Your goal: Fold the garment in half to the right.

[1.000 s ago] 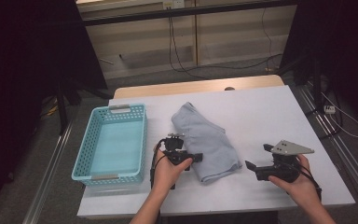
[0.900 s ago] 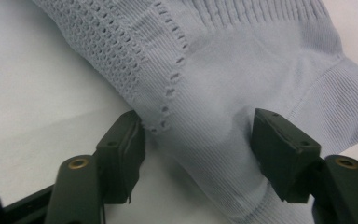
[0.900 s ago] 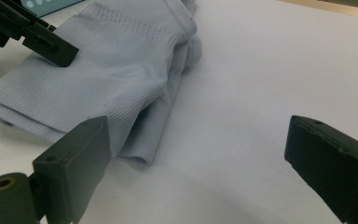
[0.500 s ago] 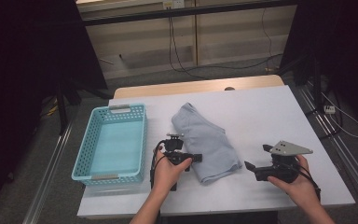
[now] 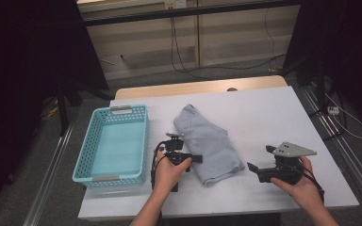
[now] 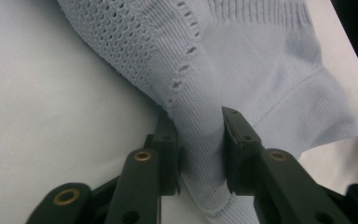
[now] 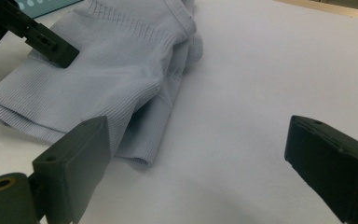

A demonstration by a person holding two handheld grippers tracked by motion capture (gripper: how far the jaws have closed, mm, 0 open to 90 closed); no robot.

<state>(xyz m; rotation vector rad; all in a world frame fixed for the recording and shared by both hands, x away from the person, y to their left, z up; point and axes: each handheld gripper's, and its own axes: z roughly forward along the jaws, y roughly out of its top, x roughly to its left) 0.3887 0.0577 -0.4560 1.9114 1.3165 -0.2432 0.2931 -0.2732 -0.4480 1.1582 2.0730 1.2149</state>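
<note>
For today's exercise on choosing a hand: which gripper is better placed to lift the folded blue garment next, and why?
Probably the left gripper: its jaws have just been closing and now pinch a fold of the blue garment beside the basket. The right gripper stands open over bare table, apart from the cloth.

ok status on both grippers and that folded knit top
Left gripper jaws just closing, pinching a fold at the edge of the folded pale blue knit top. Right gripper open over bare white table, off the top. Nothing in the way.
</note>
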